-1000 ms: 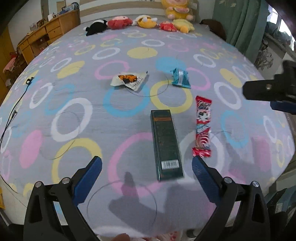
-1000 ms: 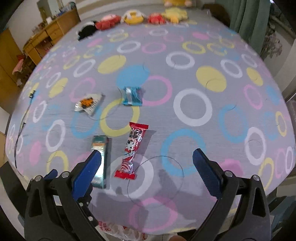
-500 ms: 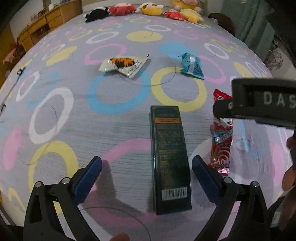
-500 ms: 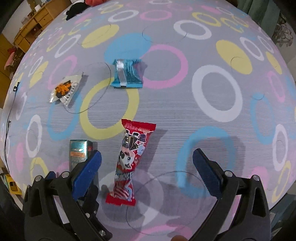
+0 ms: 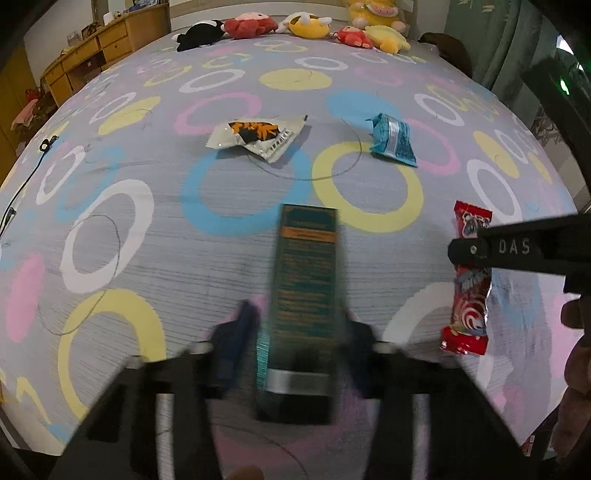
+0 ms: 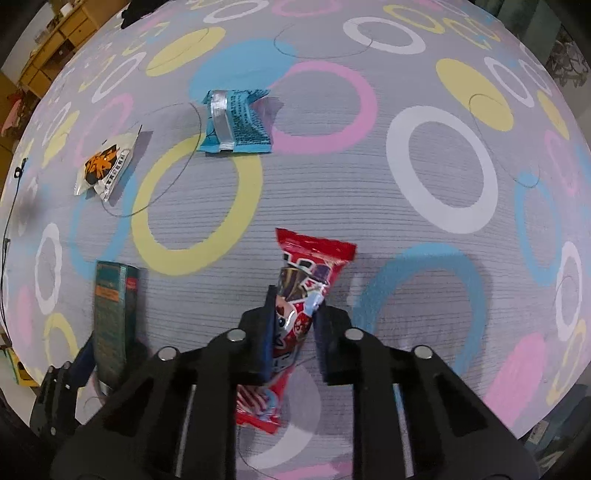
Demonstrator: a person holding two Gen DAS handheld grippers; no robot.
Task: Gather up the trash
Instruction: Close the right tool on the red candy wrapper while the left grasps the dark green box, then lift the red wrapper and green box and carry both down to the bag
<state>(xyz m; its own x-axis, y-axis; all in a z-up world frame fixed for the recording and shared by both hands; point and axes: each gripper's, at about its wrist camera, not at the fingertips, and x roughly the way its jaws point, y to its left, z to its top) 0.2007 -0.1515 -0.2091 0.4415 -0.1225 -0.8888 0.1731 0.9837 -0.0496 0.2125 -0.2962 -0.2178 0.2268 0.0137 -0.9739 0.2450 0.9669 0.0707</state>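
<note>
A dark green box (image 5: pixel 304 291) lies lengthwise on the ringed bedspread, and my left gripper (image 5: pixel 295 332) is shut on its sides near its near end; the view is motion-blurred. The box also shows in the right wrist view (image 6: pixel 110 317). My right gripper (image 6: pixel 293 325) is shut on a red candy wrapper (image 6: pixel 306 291), which also shows in the left wrist view (image 5: pixel 467 295). A white and orange wrapper (image 5: pixel 258 136) and a blue wrapper (image 5: pixel 391 142) lie farther up the bed, both also in the right wrist view: the white one (image 6: pixel 105 168), the blue one (image 6: pixel 234 123).
Several plush toys (image 5: pixel 295 27) line the head of the bed. A wooden dresser (image 5: pixel 96 48) stands at the far left, green curtains (image 5: pixel 491 40) at the far right. A black cable (image 5: pixel 14 199) runs along the bed's left edge.
Both grippers moved down and forward and shut: the left one on the green box, the right one on the red wrapper. Both were open before.
</note>
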